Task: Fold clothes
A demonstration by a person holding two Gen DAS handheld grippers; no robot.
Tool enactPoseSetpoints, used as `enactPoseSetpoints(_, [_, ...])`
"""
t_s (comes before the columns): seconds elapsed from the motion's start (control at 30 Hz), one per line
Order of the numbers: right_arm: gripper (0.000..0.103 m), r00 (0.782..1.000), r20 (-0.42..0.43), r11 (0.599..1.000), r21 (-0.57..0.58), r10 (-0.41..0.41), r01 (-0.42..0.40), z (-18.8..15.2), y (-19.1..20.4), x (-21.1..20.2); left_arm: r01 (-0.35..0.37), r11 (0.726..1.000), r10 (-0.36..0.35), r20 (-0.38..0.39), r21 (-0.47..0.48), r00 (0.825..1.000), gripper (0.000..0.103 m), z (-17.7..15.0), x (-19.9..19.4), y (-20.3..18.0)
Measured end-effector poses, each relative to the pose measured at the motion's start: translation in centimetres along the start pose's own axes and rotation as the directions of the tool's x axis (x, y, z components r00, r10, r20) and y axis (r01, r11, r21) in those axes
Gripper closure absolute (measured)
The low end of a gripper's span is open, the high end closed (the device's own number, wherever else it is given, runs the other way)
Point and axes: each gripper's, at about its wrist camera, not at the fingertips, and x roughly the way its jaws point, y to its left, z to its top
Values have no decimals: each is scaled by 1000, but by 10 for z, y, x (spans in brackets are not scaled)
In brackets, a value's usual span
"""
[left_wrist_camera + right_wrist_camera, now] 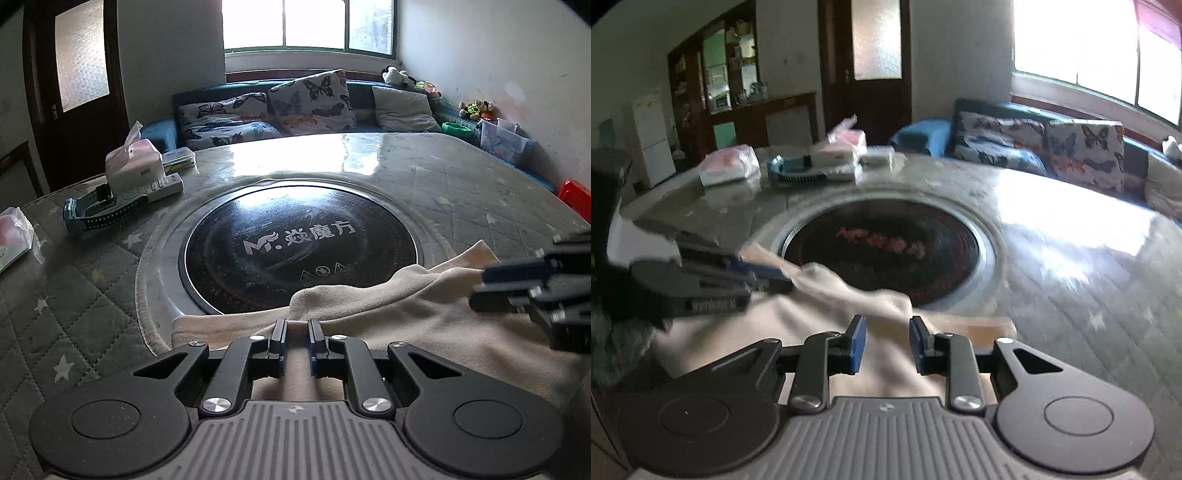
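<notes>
Cream garment (388, 321) at the near edge of the surface (461, 192)

Left gripper (298, 341) pinches a cloth fold between narrowed fingers; right gripper (884, 343) stands parted over the fabric, which overlaps the round black cooktop (299, 243).

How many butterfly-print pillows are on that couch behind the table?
2. One butterfly pillow lies low at the couch's left end; the other leans upright beside it, nearer the window. A plain grey cushion sits further right. More could be hidden behind the table.
</notes>
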Motion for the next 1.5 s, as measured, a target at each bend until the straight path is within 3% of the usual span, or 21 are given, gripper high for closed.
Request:
enactPoseSetpoints(0.4, [79, 998, -36, 992, 119, -46, 50, -20, -34, 3, -11, 1000, 11, -3, -7, 1000, 86, 0, 0, 0])
enactPoseSetpoints(0.53, [78, 999, -8, 989, 140, -46, 47, -13, -36, -3, -16, 1000, 16, 1, -10, 1000, 73, -1, 0, 1])
enactPoseSetpoints(0.6, [78, 999, 5, 989, 144, -32, 30, -7, -34, -4, -19, 1000, 19, 4, -12, 1000, 71, -1, 0, 1])
enactPoseSetpoints(0.87, [79, 999, -38, 990, 138, -1, 7, 5, -24, 29, -26, 1000, 26, 6, -17, 1000, 68, -1, -1, 3])
enactPoseSetpoints(1.17, [78, 1000, -5, 995, 103, -13, 13, 12, -15, 22, -34, 999, 34, 16, -22, 999, 62, -4, -7, 6])
enactPoseSetpoints(1.3, [77, 999, -43, 996, 86, -15, 18, 11, -10, 37, -38, 999, 38, 28, -21, 999, 58, -7, -17, 10])
enactPoseSetpoints(1.5, [77, 999, -33, 997, 69, -20, 23, 11, -8, 36, -75, 997, 75, 57, -3, 996, 58, -22, -36, 19])
